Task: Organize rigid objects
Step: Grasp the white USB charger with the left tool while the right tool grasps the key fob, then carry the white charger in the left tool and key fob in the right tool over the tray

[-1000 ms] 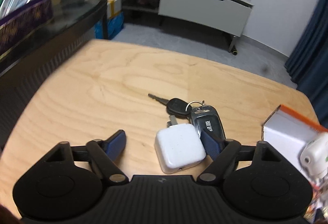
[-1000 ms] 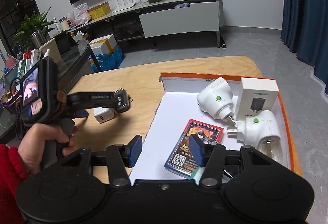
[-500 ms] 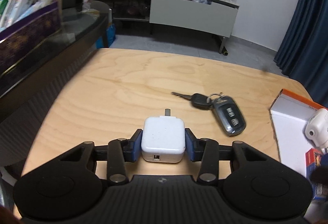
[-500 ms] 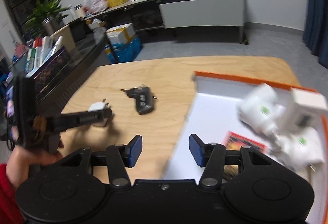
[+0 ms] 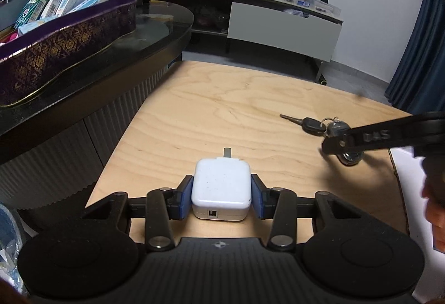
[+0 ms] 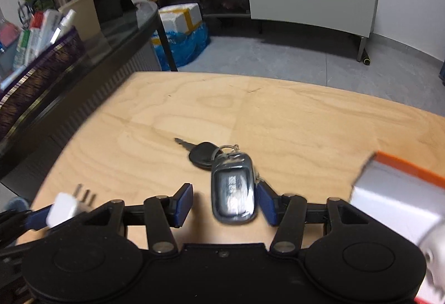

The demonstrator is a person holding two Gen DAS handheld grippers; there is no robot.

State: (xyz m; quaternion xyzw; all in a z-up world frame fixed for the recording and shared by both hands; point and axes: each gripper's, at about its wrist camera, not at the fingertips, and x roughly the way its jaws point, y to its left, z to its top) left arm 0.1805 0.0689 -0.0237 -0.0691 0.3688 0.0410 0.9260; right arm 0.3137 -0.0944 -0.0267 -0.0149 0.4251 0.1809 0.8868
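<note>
Since the earlier frame: left gripper (image 5: 222, 196) has closed on the white USB charger (image 5: 221, 187); right gripper (image 6: 224, 202) has swung from over the box to the key bunch.

Left gripper: blue pads (image 5: 185, 196) clamped on the charger's two sides, prongs pointing away, over the wooden table (image 5: 222, 114).

Right gripper: jaws parted, astride the grey key fob (image 6: 233, 192); right pad touching or just beside it, left pad apart.

Black-headed key (image 6: 201, 155): ringed to the fob, flat on the table.

Orange-rimmed white box (image 6: 400, 192): at the table's right.
</note>
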